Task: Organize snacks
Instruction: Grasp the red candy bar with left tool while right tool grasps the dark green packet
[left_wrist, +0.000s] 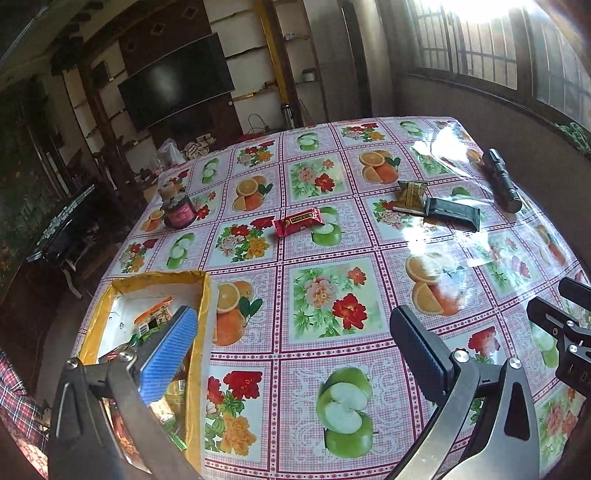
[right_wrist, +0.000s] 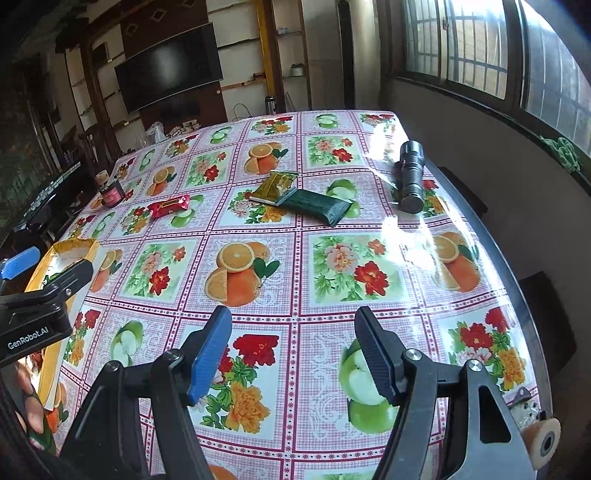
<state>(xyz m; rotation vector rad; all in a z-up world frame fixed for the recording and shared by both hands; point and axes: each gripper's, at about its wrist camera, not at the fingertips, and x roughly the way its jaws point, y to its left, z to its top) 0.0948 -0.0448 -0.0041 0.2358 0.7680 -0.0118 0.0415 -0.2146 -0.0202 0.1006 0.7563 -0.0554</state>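
A yellow-rimmed box (left_wrist: 201, 295) with several snack packets inside sits at the table's near left; it also shows in the right wrist view (right_wrist: 79, 245). A red snack bar (left_wrist: 298, 220) (right_wrist: 169, 205), a yellow-green packet (left_wrist: 410, 195) (right_wrist: 275, 187) and a dark green bar (left_wrist: 454, 213) (right_wrist: 319, 207) lie further out on the table. My left gripper (left_wrist: 295, 350) is open and empty, its left finger over the box. My right gripper (right_wrist: 293, 354) is open and empty above the tablecloth near the front edge.
A black flashlight (left_wrist: 501, 179) (right_wrist: 410, 177) lies at the far right. A dark red jar (left_wrist: 180, 211) (right_wrist: 112, 192) stands at the far left. The fruit-print tablecloth (right_wrist: 295, 258) covers the table. A wall and window are to the right.
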